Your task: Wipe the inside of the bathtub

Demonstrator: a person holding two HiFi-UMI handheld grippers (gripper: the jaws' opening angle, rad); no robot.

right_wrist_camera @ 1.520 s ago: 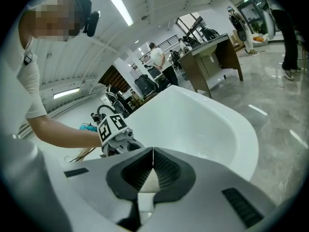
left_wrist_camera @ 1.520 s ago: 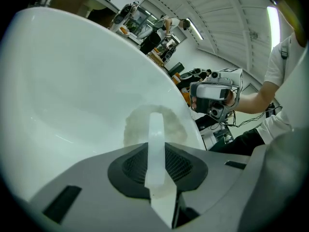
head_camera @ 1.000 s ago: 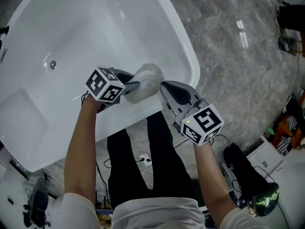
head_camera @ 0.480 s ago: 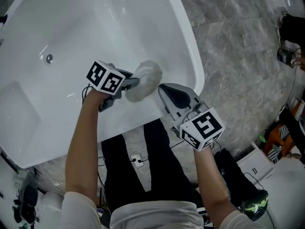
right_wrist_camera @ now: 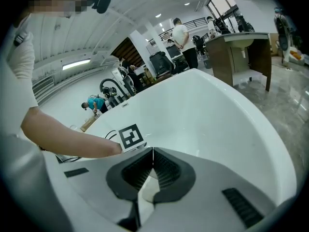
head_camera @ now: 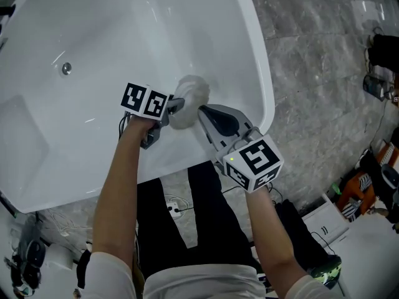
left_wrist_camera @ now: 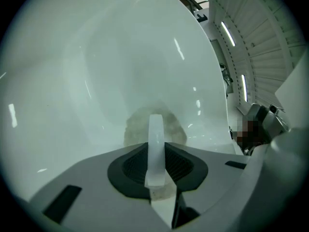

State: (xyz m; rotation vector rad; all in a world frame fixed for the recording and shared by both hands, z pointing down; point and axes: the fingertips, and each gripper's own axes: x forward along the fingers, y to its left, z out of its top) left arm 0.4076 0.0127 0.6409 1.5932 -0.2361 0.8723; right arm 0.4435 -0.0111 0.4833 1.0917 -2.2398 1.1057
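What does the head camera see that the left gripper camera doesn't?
Only the head view shows the tub's round metal fitting, the grey stone floor and the person's black trousers. Only the left gripper view shows the left tongs shut on the scrubber's white handle, and ceiling light strips. Both show the white bathtub and the fluffy scrubber head.

Quick tally of what's here

One bathtub (head_camera: 75, 30) with one drain (head_camera: 66, 68), one fluffy scrubber (head_camera: 190, 92), and two grippers: left gripper (head_camera: 179, 104) and right gripper (head_camera: 203, 113). Way back in the right gripper view I can count two more folks for sure, a bystander in white (right_wrist_camera: 182, 35) and a bystander in teal (right_wrist_camera: 91, 103).
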